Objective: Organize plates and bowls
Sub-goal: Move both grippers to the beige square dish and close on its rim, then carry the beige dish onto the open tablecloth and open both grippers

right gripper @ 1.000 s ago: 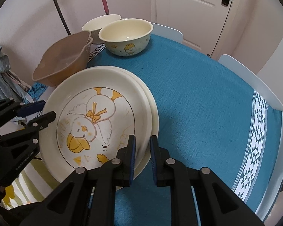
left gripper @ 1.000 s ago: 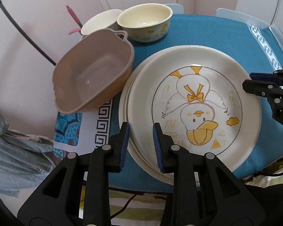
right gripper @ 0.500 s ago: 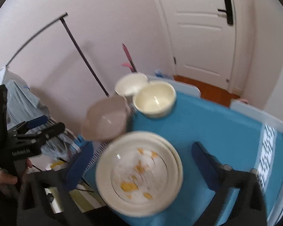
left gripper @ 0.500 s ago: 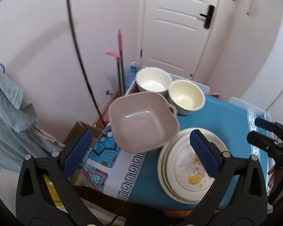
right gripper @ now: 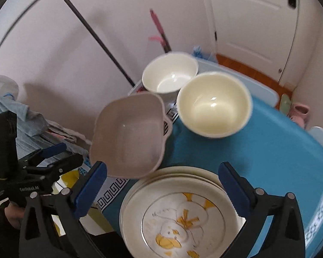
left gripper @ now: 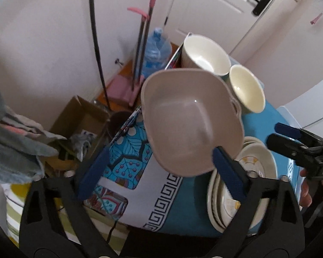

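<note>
Both grippers up over the table w/ nothing in them. Left gripper [left gripper: 159,167] has jaws spread wide but they have just been closing in a bit, nothing between them; right gripper [right gripper: 161,185] jaws about as wide as they go, also empty. Plates [right gripper: 183,217] sit stacked near the table's front edge, duck plate on top. Tan square bowl [left gripper: 189,120] is just behind the stack, by the table's left edge, looks tilted & seems to lean partly over the plate rims, can't tell if it rests on them. Cream bowl [right gripper: 213,105] and white bowl [right gripper: 170,75] stand close together at the back, whether touching unclear. Judgement: plates done, bowls prob next. Risks: tan bowl is close to the edge of the blue cloth [right gripper: 280,150], so a jaw nudging its rim instead of straddling it could push it off the side; a grab on one thin wall may let it swing or slip; nesting ceramic bowls too fast could chip them or drag the cloth.
</note>
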Tool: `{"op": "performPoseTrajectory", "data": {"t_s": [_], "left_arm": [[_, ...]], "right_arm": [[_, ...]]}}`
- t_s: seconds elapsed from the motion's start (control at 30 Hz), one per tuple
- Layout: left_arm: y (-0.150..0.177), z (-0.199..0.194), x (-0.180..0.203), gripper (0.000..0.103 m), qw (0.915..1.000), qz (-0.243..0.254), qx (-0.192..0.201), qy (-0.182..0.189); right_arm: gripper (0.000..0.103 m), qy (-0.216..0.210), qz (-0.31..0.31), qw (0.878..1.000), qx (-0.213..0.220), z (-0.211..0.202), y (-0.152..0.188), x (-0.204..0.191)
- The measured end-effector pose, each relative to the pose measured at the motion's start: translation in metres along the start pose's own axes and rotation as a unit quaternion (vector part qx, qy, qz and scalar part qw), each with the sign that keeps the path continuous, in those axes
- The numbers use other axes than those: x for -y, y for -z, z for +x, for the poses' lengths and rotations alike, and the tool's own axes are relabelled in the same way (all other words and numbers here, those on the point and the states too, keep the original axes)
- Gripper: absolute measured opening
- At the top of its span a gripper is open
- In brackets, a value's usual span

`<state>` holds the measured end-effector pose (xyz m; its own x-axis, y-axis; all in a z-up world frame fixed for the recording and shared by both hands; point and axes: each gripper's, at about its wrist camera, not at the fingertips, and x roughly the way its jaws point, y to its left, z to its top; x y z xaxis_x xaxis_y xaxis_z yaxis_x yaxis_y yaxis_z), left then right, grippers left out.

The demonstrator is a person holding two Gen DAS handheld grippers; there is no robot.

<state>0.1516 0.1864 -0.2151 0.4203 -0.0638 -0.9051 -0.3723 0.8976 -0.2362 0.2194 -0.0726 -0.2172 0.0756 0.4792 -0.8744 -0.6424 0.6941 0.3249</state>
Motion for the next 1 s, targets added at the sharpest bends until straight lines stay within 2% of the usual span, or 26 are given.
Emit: {"op": "performPoseTrajectory", "data": {"t_s": [0.03, 0.1, 0.2, 0.23, 0.3, 0.33, 0.4, 0.47, 0.5, 0.6, 0.73, 1.0], "left_arm": [[-0.002, 0.009, -0.002, 0.082, 1.0, 0.002, -0.01, 0.0], [-0.005, 0.021, -0.003, 0.073, 0.9997, 0.007, -0.023, -0.001], [-0.008, 0.039, -0.006, 0.064, 0.999, 0.016, -0.042, 0.005], [-0.01, 0.041, -0.007, 0.062, 0.9989, 0.017, -0.044, 0.006], [-0.013, 0.049, -0.007, 0.047, 0.9985, 0.024, -0.048, 0.008], [-0.014, 0.051, -0.008, 0.044, 0.9983, 0.026, -0.051, 0.009], [-0.016, 0.058, -0.009, 0.027, 0.9978, 0.032, -0.058, 0.011], [-0.018, 0.063, -0.009, 0.015, 0.9974, 0.035, -0.063, 0.011], [-0.019, 0.065, -0.01, 0.013, 0.9973, 0.036, -0.063, 0.011], [-0.02, 0.065, -0.008, 0.013, 0.9973, 0.044, -0.058, 0.008], [-0.023, 0.059, -0.004, 0.013, 0.9971, 0.061, -0.046, -0.002], [-0.025, 0.022, 0.011, 0.013, 0.9949, 0.099, 0.001, -0.018]], "right_arm": [[0.098, 0.0, -0.002, 1.0, -0.01, 0.01, -0.003, -0.001], [0.076, -0.004, -0.004, 1.0, -0.029, 0.028, -0.008, -0.001], [0.054, -0.005, -0.006, 0.999, -0.05, 0.051, -0.013, -0.003], [0.052, -0.004, -0.004, 0.999, -0.054, 0.056, -0.013, -0.003], [0.04, -0.006, 0.002, 0.998, -0.059, 0.065, -0.015, -0.002], [0.036, -0.006, 0.004, 0.998, -0.062, 0.068, -0.015, -0.002], [0.031, -0.004, 0.006, 0.998, -0.065, 0.073, -0.017, -0.001], [0.024, -0.004, 0.006, 0.998, -0.068, 0.078, -0.018, -0.001], [0.019, -0.004, 0.007, 0.998, -0.07, 0.08, -0.018, -0.001], [0.015, -0.007, 0.003, 0.997, -0.076, 0.085, -0.018, -0.005], [0.015, 0.0, 0.001, 0.998, -0.07, 0.084, -0.015, -0.009], [0.015, -0.001, 0.0, 1.0, -0.03, 0.056, -0.008, -0.018]]}}
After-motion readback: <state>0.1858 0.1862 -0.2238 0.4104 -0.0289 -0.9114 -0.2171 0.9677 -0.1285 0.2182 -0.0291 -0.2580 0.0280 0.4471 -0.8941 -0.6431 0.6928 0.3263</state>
